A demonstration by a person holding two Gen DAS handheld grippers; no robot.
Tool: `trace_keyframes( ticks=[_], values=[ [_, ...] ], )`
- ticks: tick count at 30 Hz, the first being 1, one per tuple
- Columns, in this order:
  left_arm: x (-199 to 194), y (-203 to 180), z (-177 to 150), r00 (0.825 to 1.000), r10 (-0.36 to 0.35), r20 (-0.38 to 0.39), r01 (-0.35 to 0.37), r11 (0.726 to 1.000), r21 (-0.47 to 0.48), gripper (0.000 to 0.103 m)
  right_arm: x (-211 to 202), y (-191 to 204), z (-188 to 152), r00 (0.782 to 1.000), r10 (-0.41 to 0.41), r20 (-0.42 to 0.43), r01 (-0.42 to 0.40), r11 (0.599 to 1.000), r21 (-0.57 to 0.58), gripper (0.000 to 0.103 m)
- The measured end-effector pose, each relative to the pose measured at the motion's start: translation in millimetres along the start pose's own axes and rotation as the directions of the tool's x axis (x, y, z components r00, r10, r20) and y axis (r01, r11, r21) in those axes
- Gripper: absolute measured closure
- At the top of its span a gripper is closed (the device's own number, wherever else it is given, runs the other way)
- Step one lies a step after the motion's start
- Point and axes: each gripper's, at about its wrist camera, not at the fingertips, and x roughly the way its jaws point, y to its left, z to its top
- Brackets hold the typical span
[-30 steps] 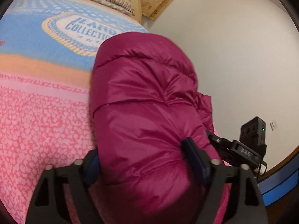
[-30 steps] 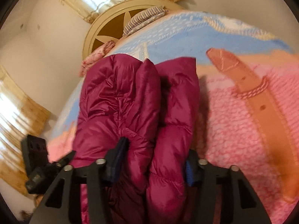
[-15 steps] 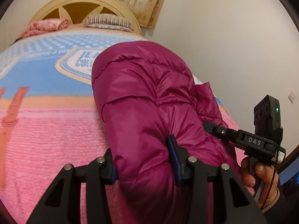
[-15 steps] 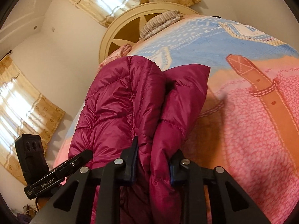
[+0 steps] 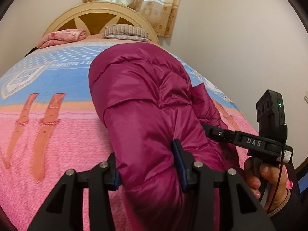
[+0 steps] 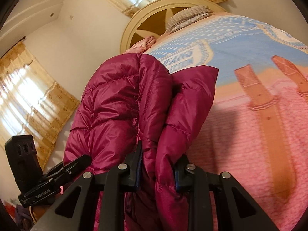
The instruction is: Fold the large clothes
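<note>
Two grippers clamp same magenta quilted puffer jacket [image 5: 146, 104], bundled over pink-and-blue printed bed blanket [image 5: 48, 154]. Left wrist view: left gripper [image 5: 149, 168] at bottom centre, jaws just closed in, pads pressing fat roll of jacket; right gripper [image 5: 211, 130] at right edge, held by hand [image 5: 267, 181]. Cream arched headboard [image 5: 100, 17] at top. Right wrist view: right gripper [image 6: 158, 168] narrow, pinching jacket fold [image 6: 134, 105] at lower centre; left gripper body [image 6: 63, 171] lower left.

light: daylight through curtains [image 6: 28, 96] | shadow: beside jacket [image 6: 134, 100] | sharp centre, fisheye-bent dark corners
</note>
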Motion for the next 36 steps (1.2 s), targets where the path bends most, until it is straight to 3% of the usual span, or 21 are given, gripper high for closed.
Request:
trace_keyframes(
  ticks=[22,36],
  values=[
    [-57,73,-23,0.987,0.156,0.028,-0.152,0.981,-0.117,0.057,87,97,-15,0.983,0.118,-0.141,-0.133,0.986,-0.102,0.078],
    [-74,109,-47,0.98,0.199,0.009,-0.193,0.962,-0.195,0.057,124,143,-32,0.963,0.163,-0.216,-0.198,0.969,-0.148,0.078]
  ],
)
